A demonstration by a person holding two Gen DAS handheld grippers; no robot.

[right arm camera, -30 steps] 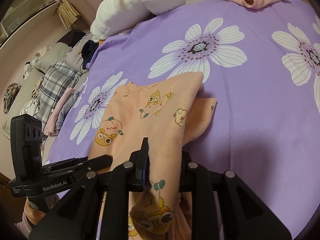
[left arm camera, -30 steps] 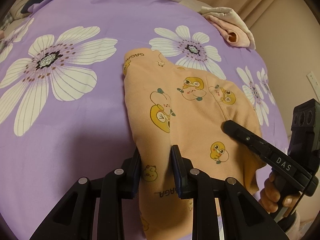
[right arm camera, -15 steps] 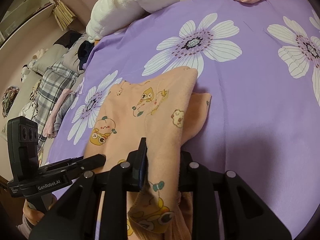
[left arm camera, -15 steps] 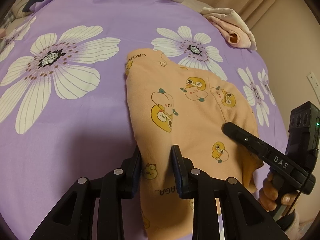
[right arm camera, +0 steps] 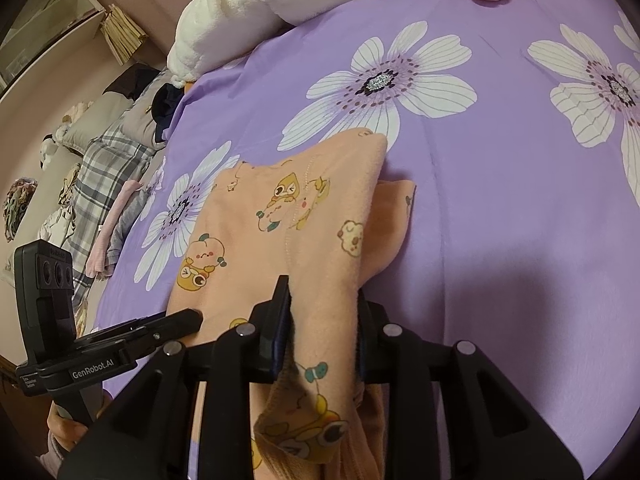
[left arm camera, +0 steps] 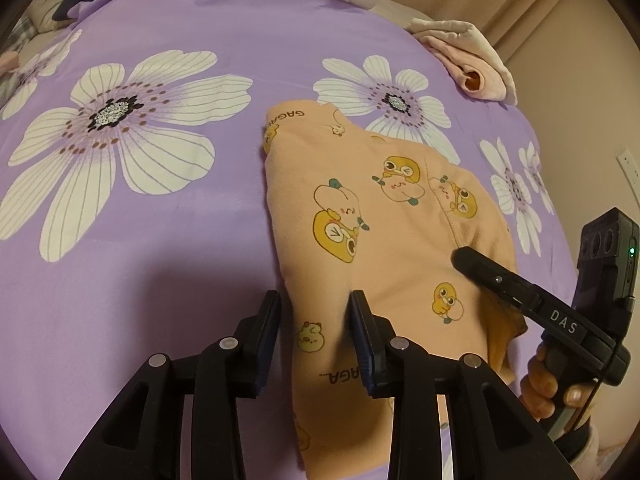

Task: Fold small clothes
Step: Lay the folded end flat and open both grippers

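On the purple flowered bed sheet (left arm camera: pixel 168 240) the orange garment (left arm camera: pixel 360 216) lies doubled over, its printed side up, near the front edge of the bed. At its left side the left tongs (left arm camera: pixel 316 320) straddle the folded edge; against a second ago the gap has grown and the jaws are opening, with cloth between them but the left pad now clear of it. Further right, the right tongs (right arm camera: pixel 322 320) are opening too — wider than a second ago — with a thick bunch of the garment still standing between the pads and draping down in front of them. Both hands have kept still while this happens. That reads as a release: this fold looks laid down, and the next one can be set up. A pink garment (left arm camera: pixel 472 64) sits at the far right corner — well apart.
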